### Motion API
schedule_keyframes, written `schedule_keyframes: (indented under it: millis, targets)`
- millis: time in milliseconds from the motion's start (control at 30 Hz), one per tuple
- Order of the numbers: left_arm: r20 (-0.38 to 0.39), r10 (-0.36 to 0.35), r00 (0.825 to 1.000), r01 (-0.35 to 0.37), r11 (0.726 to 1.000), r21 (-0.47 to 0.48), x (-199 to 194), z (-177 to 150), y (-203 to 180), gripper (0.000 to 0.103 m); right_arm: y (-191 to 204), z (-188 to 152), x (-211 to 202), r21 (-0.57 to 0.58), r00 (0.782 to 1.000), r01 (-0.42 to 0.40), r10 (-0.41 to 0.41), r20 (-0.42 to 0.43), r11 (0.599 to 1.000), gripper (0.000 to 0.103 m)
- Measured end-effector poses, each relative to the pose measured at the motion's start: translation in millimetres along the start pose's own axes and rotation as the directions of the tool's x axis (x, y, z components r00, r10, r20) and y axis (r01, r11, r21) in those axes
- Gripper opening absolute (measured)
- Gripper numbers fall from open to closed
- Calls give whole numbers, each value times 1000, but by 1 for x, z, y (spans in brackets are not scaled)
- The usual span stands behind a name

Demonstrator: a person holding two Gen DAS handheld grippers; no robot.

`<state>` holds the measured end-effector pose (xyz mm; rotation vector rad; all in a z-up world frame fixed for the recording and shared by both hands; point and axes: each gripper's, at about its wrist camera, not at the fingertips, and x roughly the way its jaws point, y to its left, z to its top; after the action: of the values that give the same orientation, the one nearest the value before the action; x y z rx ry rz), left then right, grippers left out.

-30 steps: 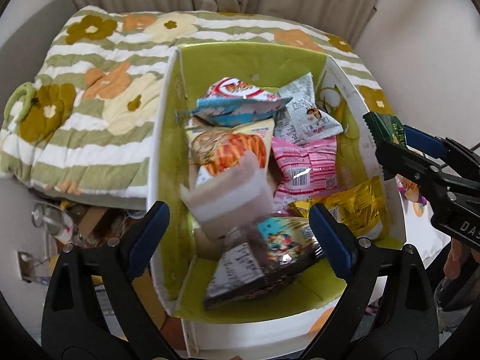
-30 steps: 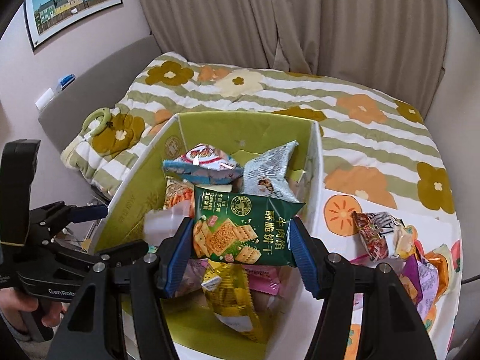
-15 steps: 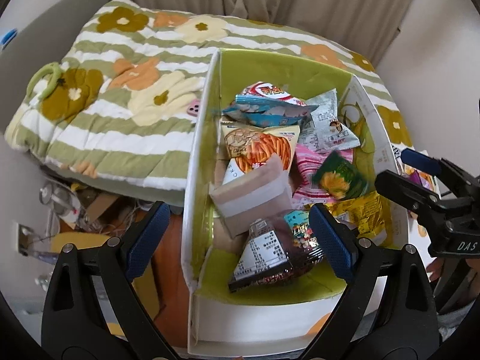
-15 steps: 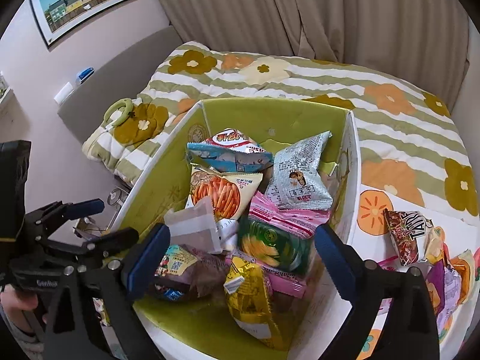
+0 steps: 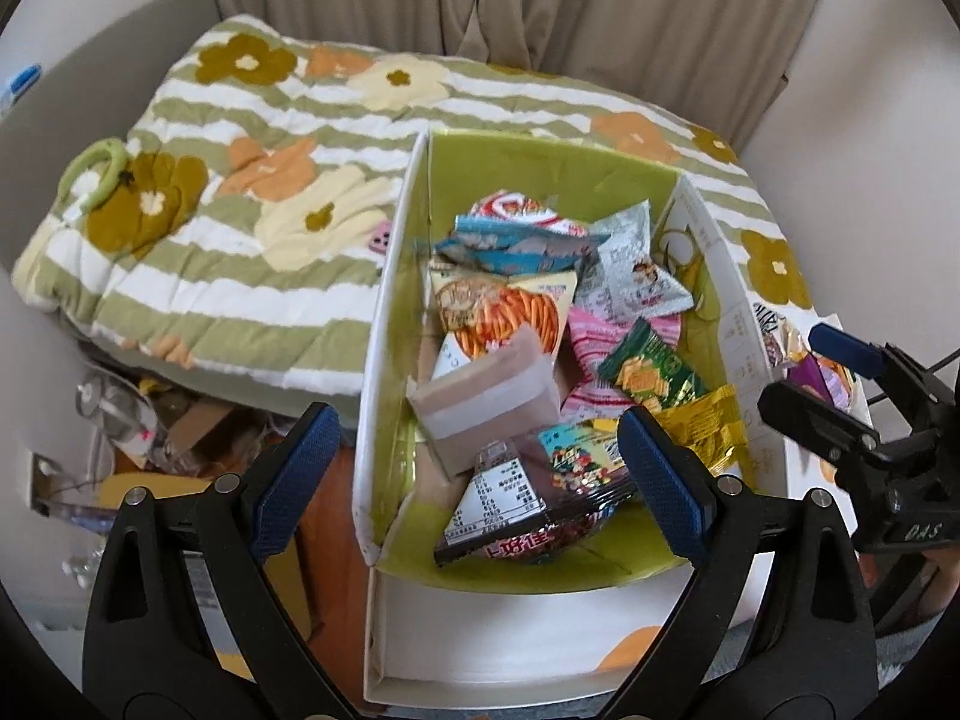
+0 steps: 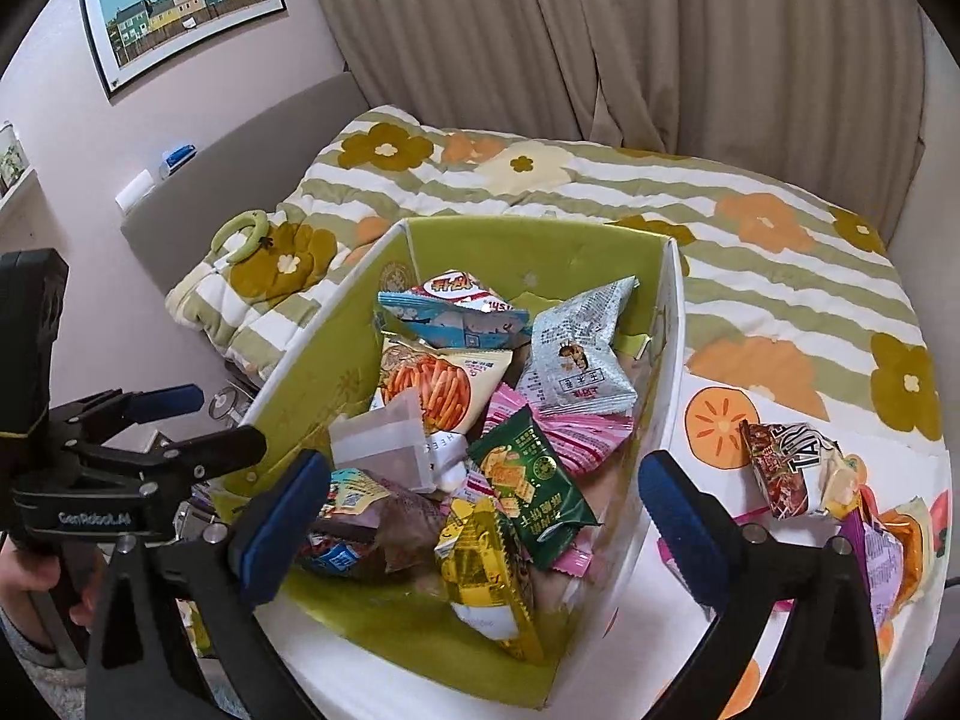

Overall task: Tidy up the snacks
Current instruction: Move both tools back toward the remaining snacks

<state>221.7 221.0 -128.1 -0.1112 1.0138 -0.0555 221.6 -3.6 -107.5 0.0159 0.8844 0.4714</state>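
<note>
floral quilt [image 6: 600,192], beige curtains [image 6: 600,42], framed picture [image 6: 186,6]

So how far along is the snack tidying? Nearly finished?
Well underway. The green box already holds many packets, with the green cracker packet lying on top. Nothing is in hand: the right gripper and left gripper are both open and empty. Several loose snacks on the bed beside the box are left.

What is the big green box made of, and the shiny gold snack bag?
The box looks like cardboard: thin, stiff, matte walls, white outside and green inside, folded at the corners. The gold snack bag looks like glossy metallic foil or plastic film: it crinkles and glints, though which one is hard to tell.
</note>
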Motion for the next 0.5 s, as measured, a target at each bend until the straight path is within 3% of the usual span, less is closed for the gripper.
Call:
schedule_keyframes:
  millis: [367,500]
  targets:
    - [76,11,997,-16,998,64,-40,-1,-7,93,11,-10,-42,37,994,59,-62,86,998,102]
    - [94,-26,995,17,995,95,-49,-3,-14,93,11,-20,-61,82,987,101,-111,119,991,102]
